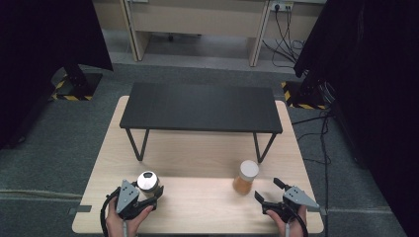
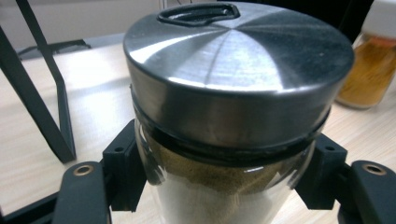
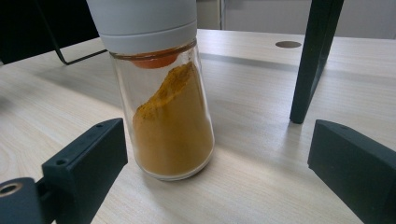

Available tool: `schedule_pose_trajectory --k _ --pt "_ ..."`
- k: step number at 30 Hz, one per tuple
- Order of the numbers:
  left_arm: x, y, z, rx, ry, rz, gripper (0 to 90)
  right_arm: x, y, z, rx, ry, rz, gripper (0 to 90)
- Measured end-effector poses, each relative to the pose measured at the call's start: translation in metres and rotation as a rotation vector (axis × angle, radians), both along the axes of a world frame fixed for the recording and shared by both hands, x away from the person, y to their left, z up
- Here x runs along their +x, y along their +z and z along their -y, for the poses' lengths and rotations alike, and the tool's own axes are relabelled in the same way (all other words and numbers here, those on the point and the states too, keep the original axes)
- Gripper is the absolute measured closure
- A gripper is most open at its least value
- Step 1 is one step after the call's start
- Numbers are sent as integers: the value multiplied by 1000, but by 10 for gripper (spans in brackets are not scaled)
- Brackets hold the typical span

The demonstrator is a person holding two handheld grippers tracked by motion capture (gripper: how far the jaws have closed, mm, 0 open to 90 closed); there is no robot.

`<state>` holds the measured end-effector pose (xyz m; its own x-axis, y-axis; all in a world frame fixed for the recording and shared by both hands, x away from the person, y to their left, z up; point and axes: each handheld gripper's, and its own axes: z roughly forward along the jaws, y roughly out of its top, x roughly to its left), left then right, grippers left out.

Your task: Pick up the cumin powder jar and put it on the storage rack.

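In the high view, a pale wooden table (image 1: 197, 173) is seen with a low black bench (image 1: 200, 107) standing on its far half. Nearer than the bench's left legs, a jar with a steel lid (image 1: 147, 181) stands upright, its long axis vertical, and it is clasped from the near side by the left gripper (image 1: 143, 196), held in a hand (image 1: 129, 221). Nearer than the bench's right legs, a jar of orange powder (image 1: 246, 177) with a white cap stands upright. The right gripper (image 1: 268, 191) is held just beside that jar, apart from it, with its jaws spread.

In the left gripper view, the steel-lidded jar (image 2: 236, 121) is pressed between the two black jaws below its lid; brown powder is seen through the glass. The orange jar (image 2: 366, 70) is seen beyond it.

In the right gripper view, the orange jar (image 3: 166, 93) stands upright on the table (image 3: 261, 140), ahead of the released jaws and touched by neither. A bench leg (image 3: 315, 60) is planted beyond it.
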<state>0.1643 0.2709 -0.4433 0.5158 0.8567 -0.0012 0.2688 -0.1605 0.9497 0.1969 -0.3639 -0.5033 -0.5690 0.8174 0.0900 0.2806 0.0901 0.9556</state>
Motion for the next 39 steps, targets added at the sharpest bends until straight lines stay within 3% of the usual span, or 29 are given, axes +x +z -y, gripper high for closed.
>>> schedule_pose_trajectory --k 14,31,39 --pt "-8 25 7 -2 -4 35 304 0 0 -1 -4 -2 2 49" --pt "13 78 7 14 -2 103 304 -1 0 -1 -6 -5 3 49" --pt "17 93 5 18 0 126 304 -1 0 -1 -7 -4 3 50"
